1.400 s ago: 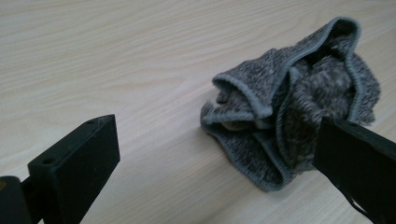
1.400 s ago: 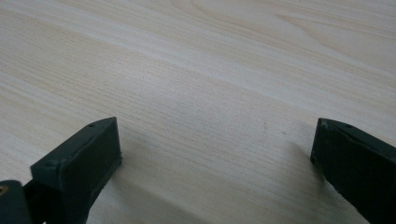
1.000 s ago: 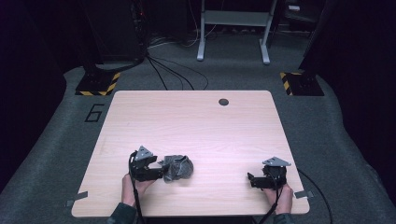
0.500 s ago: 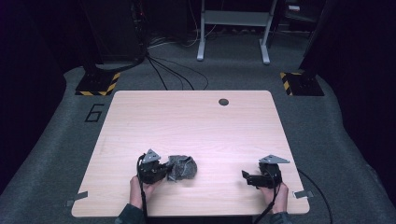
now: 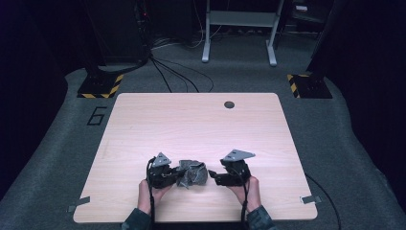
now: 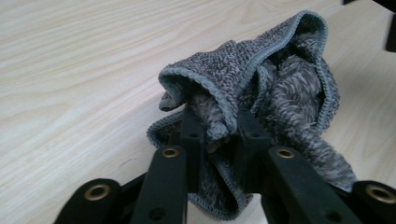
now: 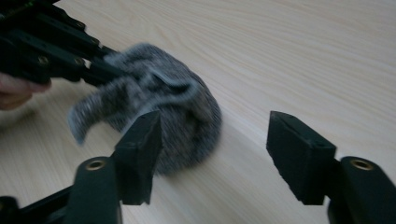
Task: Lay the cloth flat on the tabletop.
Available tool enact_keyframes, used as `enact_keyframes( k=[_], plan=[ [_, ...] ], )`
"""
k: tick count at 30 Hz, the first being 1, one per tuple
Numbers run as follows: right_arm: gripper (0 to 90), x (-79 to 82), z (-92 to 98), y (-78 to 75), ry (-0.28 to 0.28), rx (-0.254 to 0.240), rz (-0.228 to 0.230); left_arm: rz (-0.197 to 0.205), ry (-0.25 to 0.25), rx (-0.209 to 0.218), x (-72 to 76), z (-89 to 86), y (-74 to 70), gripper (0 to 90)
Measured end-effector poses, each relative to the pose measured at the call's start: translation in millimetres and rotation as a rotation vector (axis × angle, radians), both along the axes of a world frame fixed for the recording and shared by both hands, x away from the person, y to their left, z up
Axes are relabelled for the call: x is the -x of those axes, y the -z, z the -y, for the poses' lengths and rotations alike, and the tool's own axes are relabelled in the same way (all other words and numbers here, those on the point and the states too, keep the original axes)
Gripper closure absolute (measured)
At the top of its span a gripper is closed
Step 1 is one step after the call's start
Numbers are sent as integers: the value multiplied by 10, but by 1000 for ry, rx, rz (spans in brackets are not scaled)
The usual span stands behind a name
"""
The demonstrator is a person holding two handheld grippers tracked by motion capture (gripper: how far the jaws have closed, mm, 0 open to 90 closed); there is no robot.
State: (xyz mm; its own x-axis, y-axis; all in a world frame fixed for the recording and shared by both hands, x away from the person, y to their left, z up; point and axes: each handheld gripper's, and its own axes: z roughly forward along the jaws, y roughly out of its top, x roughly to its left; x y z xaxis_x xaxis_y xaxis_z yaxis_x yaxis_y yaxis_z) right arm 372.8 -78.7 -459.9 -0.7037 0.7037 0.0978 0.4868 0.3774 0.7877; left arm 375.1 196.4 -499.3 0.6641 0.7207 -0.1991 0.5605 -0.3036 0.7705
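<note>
Two grippers at work on one crumpled grey cloth (image 5: 192, 173), lying bunched on the near part of the wooden table (image 5: 201, 120), close to the front edge. Left gripper (image 5: 178, 176) clamped on a fold of it: jaws nearly closed in the left gripper view, a thick roll of terry pinched between them (image 6: 219, 122), hemmed edge looping up and over the top. Right gripper (image 5: 214, 179) just beside the cloth's other side, jaws spread wide and empty; in the right gripper view one jaw overlapping the bundle (image 7: 168, 121), the other standing over bare wood.

Likely step: catching a second edge so as to spread or fold the thing.

Risks from here, as a judgement only:
- closing on the rounded bulk instead of a hem, so grabbing several layers at once and pulling a lump rather than a corner
- closing too far to the side, with only one jaw near fabric, and snapping shut on nothing
- dragging the bundle toward the table's near edge, since little wood lies between it and the drop
- slipping of the left hold, a fat roll being easier to lose than a flat edge under a sideways tug
- knocking the two grippers together, so close do they stand across the cloth
</note>
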Motion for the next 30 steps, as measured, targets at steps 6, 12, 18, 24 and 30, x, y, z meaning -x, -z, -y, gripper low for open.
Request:
enact_keyframes(
  k=[6,12,18,24,30],
  plan=[
    [603,-126,-348,-32,-51,57,-16,17,17,-30,30,53,-8,584],
    [825,-147,-406,38,-22,94,-16,24,15,-36,67,14,40,752],
    [864,-133,-353,11,5,90,9,29,7,-18,73,-52,31,835],
    [867,-102,-225,-83,60,71,44,41,-19,1,87,-143,-8,841],
    [867,-91,-67,-117,95,95,54,34,-50,19,101,-244,-14,841]
  ],
)
